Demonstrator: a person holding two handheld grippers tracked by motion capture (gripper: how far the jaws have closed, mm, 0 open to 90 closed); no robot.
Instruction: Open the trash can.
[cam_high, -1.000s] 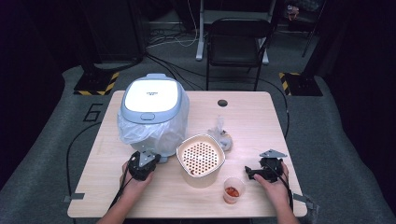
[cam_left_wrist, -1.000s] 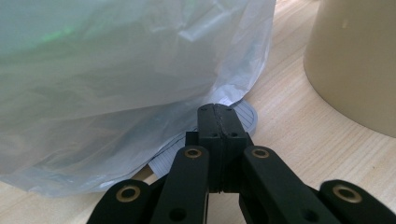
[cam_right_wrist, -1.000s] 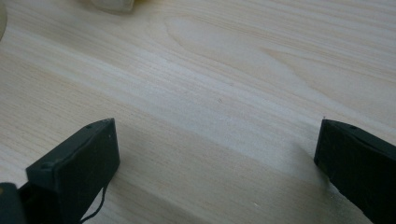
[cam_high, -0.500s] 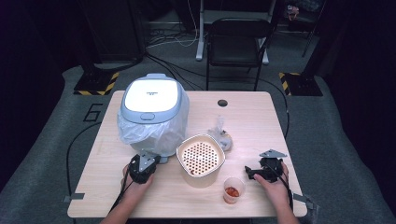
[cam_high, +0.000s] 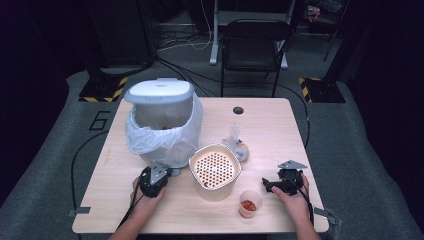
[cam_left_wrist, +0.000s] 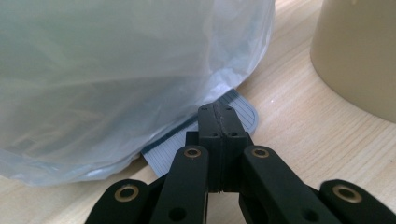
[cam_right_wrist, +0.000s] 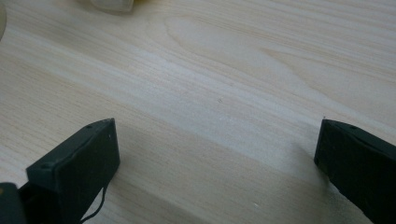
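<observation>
We've got both forearms coming in from six o'clock, each hand wrapped around its tool. Our left gripper (cam_high: 159, 176) points toward one o'clock, low and level, jaws pressed flat together with no gap between them (cam_left_wrist: 219, 122). Our right gripper (cam_high: 272, 185) points toward nine o'clock, jaws spread wide apart (cam_right_wrist: 215, 158), nothing between them. Both wrists sit low and straight.

Grey pedal bin (cam_high: 162, 125), lid raised, clear bag liner, ribbed foot pedal (cam_left_wrist: 233, 109) at its base
</observation>
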